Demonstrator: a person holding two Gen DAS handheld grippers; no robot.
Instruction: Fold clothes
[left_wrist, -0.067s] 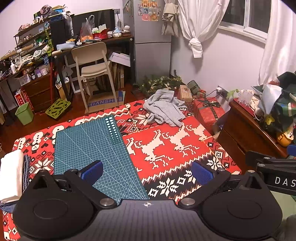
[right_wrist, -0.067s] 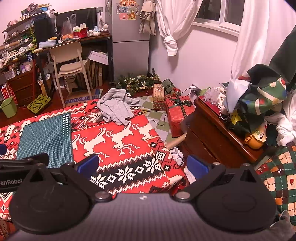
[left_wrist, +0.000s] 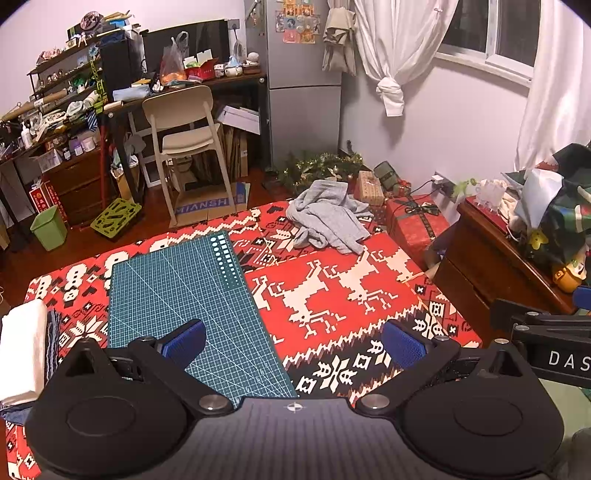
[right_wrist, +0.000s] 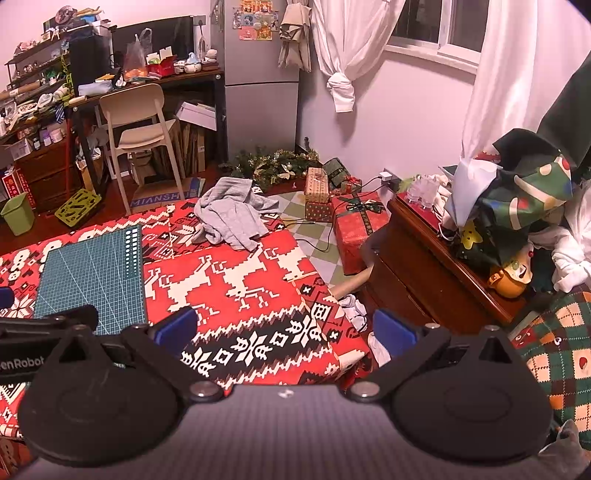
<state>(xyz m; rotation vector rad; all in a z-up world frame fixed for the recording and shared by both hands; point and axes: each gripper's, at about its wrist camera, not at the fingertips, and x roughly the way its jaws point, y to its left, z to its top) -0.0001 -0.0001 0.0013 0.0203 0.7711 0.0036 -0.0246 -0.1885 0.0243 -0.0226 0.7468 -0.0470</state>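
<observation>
While both grippers hang with fingers spread and empty, the left gripper (left_wrist: 293, 345) over the cutting mat (left_wrist: 184, 302) and the right gripper (right_wrist: 282, 330) near the worktop's edge, a folded stack (left_wrist: 22, 350) sits at the near left. Farther off, the grey garment (left_wrist: 327, 218) lies crumpled at the far corner, where a careless pinch could drag it off onto the gift boxes (left_wrist: 413, 221).

Crumpled garment (left_wrist: 328, 218) beyond cutting mat (left_wrist: 184, 295), rightward.

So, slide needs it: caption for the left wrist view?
Open left tool above cutting mat; crumpled grey garment awaits.
</observation>
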